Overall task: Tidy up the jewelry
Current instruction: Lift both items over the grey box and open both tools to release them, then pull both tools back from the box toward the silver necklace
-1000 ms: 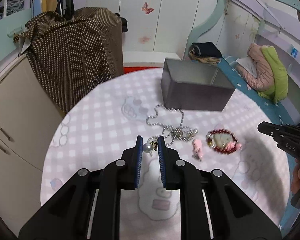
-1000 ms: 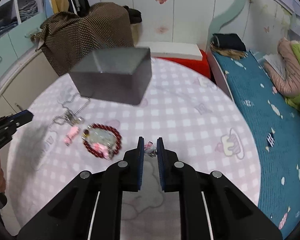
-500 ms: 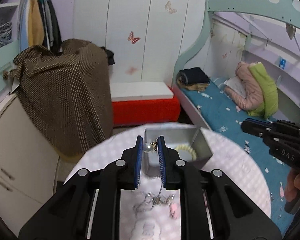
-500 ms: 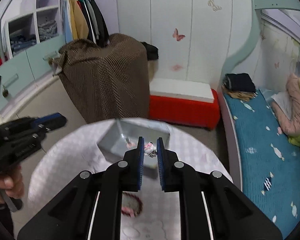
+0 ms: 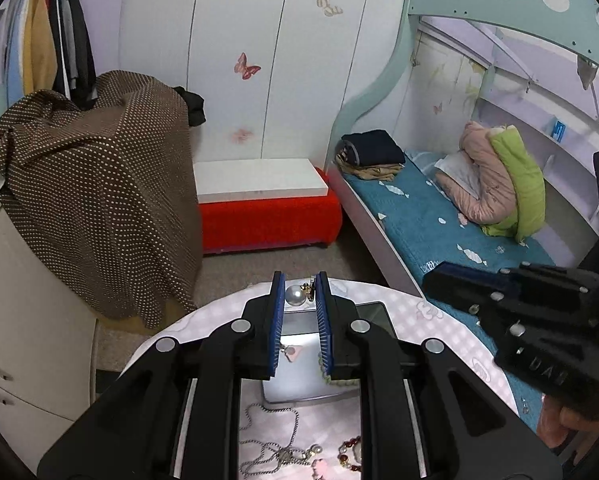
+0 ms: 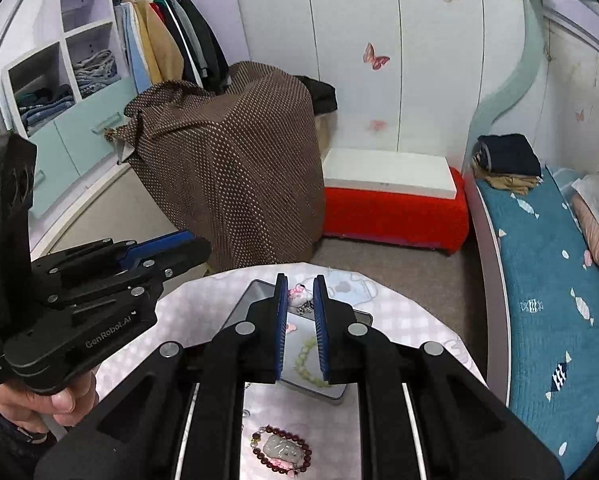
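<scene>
A: Stock nearest the left wrist lens: silver chain necklace (image 5: 268, 446), loose on the counter (image 5: 451, 340) at 6 o'clock, with a red bead bracelet (image 5: 349, 454) just beside it toward 5.

B: Same bracelet (image 6: 282, 450) logged in the right wrist view at 6 o'clock, a pale stone pendant inside its ring.

A: Next out, metal box (image 5: 373, 312), open-topped, at centre. Contents: one small pink charm (image 5: 293, 353) at the left of the box floor.

B: Confirmed. Box (image 6: 251, 296) also holds a pale green bead bracelet (image 6: 305, 362), lying flat on the floor of it.

A: Left hand-held gripper (image 5: 300, 292): fingers narrowed onto a pearl earring (image 5: 295, 295), pearl pinched near the tips with a gold fitting at its right. It hangs above the far half of the box.

B: Right hand-held gripper (image 6: 300, 294): closed down on a small pink-and-white trinket (image 6: 299, 295), which I cannot identify further. Position: over the box, near its far edge.

A: Each unit shows in the other's lens: right one (image 5: 511, 308) at 3 o'clock, left one (image 6: 111, 276) at 9 o'clock.

B: Background, far: brown dotted cloth (image 6: 235, 168) at 11 o'clock, red bench (image 6: 395, 212) at 1, bed (image 6: 547, 280) at 3.
</scene>
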`<state>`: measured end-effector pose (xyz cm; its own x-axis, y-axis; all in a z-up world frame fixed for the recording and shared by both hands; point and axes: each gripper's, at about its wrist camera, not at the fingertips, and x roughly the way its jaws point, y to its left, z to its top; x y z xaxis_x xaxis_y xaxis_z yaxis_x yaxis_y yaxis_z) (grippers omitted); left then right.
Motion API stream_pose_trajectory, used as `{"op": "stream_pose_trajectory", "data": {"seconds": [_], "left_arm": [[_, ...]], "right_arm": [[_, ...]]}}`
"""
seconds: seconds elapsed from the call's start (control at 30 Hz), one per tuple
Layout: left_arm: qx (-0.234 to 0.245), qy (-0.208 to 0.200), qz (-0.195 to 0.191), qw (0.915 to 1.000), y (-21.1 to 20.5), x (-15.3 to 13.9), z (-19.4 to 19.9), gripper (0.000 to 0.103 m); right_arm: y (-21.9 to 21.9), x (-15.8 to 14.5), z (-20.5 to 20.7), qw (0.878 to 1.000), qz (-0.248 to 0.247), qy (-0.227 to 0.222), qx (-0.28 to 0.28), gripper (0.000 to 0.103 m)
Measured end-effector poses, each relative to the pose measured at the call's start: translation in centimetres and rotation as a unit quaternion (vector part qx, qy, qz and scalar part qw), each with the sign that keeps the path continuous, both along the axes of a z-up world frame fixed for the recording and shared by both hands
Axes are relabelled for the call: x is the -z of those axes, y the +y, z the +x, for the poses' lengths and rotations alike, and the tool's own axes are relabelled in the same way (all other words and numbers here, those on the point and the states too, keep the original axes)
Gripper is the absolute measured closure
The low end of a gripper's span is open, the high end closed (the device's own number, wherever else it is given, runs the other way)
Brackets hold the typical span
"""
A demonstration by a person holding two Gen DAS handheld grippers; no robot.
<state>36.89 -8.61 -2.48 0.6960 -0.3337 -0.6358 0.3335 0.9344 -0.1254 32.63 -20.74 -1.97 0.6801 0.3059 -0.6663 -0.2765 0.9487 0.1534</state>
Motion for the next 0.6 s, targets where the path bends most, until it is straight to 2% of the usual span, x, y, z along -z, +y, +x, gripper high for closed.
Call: {"op": "stream_pose_trajectory", "data": {"seconds": [0.3,0.4,0.47,0.5,0.53,0.6], "left_arm": [[0.005,0.029,0.011,0.9995,-1.2,2.2,2.3,0.087],[0.000,0.034,0.013,0.9993,-1.0,2.5,2.8,0.084],[-0.004,0.031,0.016,0.9994,-0.7,2.6,2.9,0.065],[-0.010,0.025,0.017,0.9995,-0.6,2.5,2.7,0.046],[-0.018,0.016,0.019,0.9995,-0.4,2.3,2.5,0.032],[-0.027,0.006,0.021,0.9994,0.1,2.0,2.1,0.023]], "right_arm": [[-0.3,1.8,1.7,0.999,0.013,0.037,0.011,0.091],[-0.6,2.0,2.2,0.999,0.019,0.045,0.016,0.089],[-0.8,2.1,2.3,0.998,0.025,0.048,0.018,0.089],[-0.9,2.1,2.5,0.998,0.026,0.050,0.019,0.088],[-0.9,2.1,2.5,0.998,0.028,0.051,0.020,0.088],[-1.2,2.2,2.5,0.998,0.034,0.052,0.023,0.077]]}}
